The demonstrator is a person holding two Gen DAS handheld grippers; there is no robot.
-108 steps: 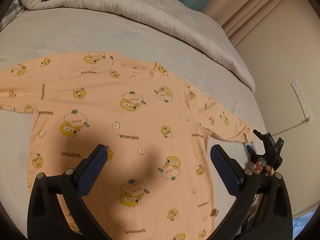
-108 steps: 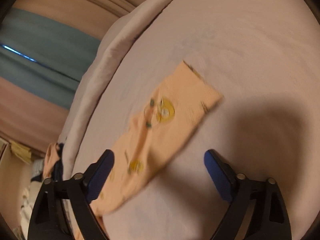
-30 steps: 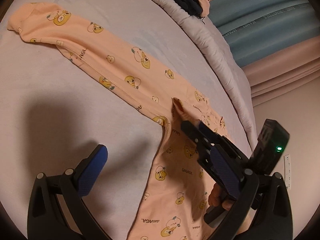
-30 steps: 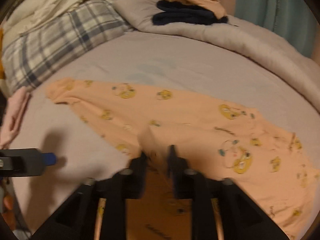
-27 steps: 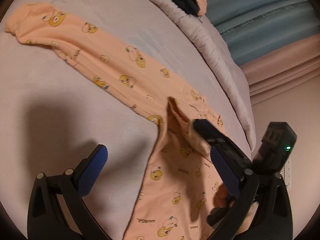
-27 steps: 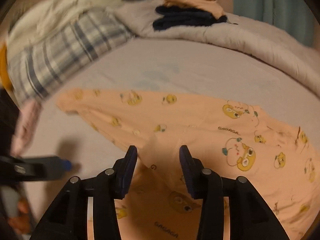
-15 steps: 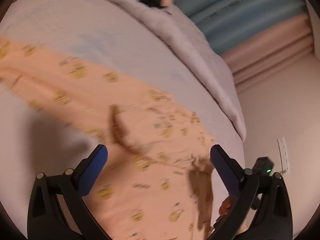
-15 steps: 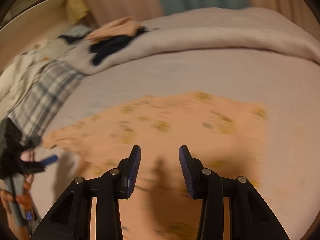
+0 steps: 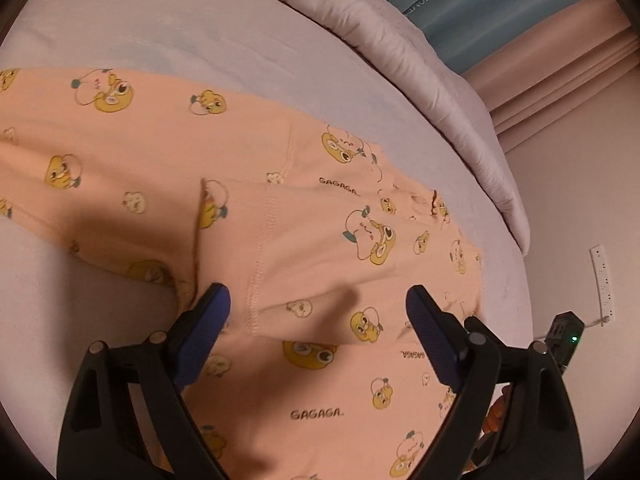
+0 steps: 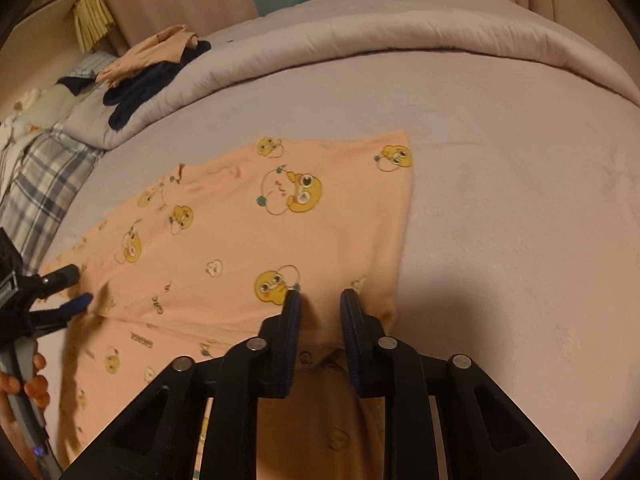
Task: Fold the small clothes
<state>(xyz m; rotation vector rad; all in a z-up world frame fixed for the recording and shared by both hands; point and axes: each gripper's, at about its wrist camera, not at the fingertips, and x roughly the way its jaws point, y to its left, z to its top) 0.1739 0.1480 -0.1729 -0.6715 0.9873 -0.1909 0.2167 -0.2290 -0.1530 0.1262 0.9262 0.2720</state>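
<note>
The peach printed shirt (image 9: 304, 216) lies partly folded on the grey bed sheet (image 10: 520, 208), near the rolled duvet (image 10: 400, 40) at the bed's far edge. The left gripper (image 9: 318, 312) hovers over it, wide apart but just narrowing. The right gripper (image 10: 320, 304) has been closing, jaws narrowly apart; cloth shows between them, and whether they pinch it cannot be told.

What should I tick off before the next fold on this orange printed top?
1. Orange top lies on the bed sheet: ok.
2. Sleeve already folded across the body: ok.
3. Left gripper open above the cloth, its jaws just closing a little: ok.
4. Right gripper gripping the fold; jaws have just been closing, with a gap showing between them: cannot tell.
5. Bottom hem flat: cannot tell, out of view.
</note>
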